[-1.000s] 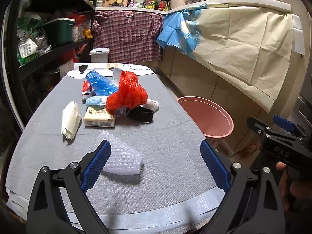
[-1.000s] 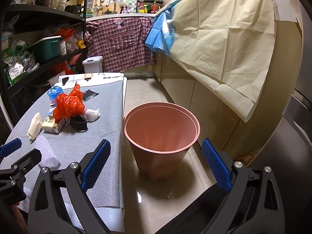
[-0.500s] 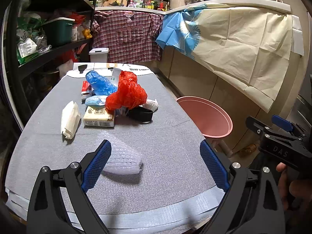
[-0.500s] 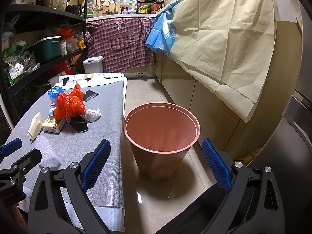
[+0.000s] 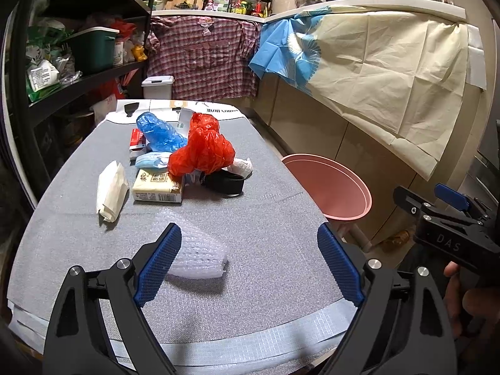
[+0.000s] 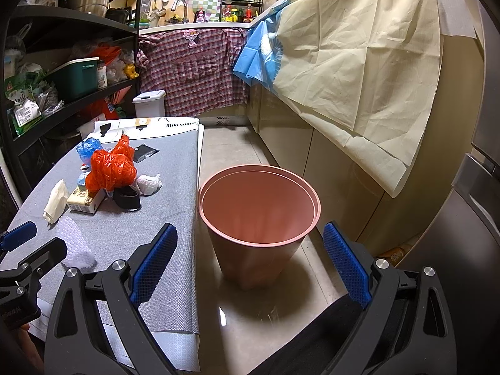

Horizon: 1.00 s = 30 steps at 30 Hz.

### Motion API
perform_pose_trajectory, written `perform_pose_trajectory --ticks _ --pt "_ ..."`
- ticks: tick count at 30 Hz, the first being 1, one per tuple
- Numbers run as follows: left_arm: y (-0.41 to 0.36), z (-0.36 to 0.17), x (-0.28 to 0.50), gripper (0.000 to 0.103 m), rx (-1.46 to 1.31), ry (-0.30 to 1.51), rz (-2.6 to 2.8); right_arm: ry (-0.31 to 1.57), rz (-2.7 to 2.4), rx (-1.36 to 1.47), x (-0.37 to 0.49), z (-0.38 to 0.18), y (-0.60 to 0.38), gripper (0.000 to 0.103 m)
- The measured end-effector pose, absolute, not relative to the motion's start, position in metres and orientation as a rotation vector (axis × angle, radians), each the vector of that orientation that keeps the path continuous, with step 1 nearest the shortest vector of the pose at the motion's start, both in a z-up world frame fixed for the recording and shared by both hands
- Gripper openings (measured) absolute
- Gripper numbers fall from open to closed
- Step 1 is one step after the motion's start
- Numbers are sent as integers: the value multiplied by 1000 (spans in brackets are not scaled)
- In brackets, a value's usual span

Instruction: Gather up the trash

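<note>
Little has shifted: left gripper (image 5: 247,259) hangs apart over near bubble wrap (image 5: 200,257), ready to grab; right gripper (image 6: 250,262) gapes above bin (image 6: 259,206).

Crumpled bubble wrap (image 5: 200,257) lies nearest; red bag (image 5: 203,151) tops the pile; pink bin (image 6: 259,206) stands empty.

Two plastic bags, red (image 5: 201,153) and blue (image 5: 159,132), one pink bin (image 6: 259,206), one tissue pack (image 5: 157,186)
</note>
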State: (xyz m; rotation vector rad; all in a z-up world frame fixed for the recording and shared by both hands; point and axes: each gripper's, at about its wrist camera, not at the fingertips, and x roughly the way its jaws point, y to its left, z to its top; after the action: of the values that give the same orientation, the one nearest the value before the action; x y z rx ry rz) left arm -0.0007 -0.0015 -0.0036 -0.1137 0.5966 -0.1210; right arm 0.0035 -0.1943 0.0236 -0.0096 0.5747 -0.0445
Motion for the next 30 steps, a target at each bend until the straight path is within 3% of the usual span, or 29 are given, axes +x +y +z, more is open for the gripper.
perform_pose_trajectory --ticks 15,21,27,30 --pt "-3 -4 -1 85 -115 598 -125 575 -45 -12 3 24 -193 93" --pt "-3 -1 2 75 -140 633 -107 576 -41 -12 2 24 -194 91" --pt "1 11 8 59 -191 616 -67 565 -17 6 -4 28 -199 77" --pt "6 10 12 56 -188 610 -31 560 9 18 -3 30 -198 69"
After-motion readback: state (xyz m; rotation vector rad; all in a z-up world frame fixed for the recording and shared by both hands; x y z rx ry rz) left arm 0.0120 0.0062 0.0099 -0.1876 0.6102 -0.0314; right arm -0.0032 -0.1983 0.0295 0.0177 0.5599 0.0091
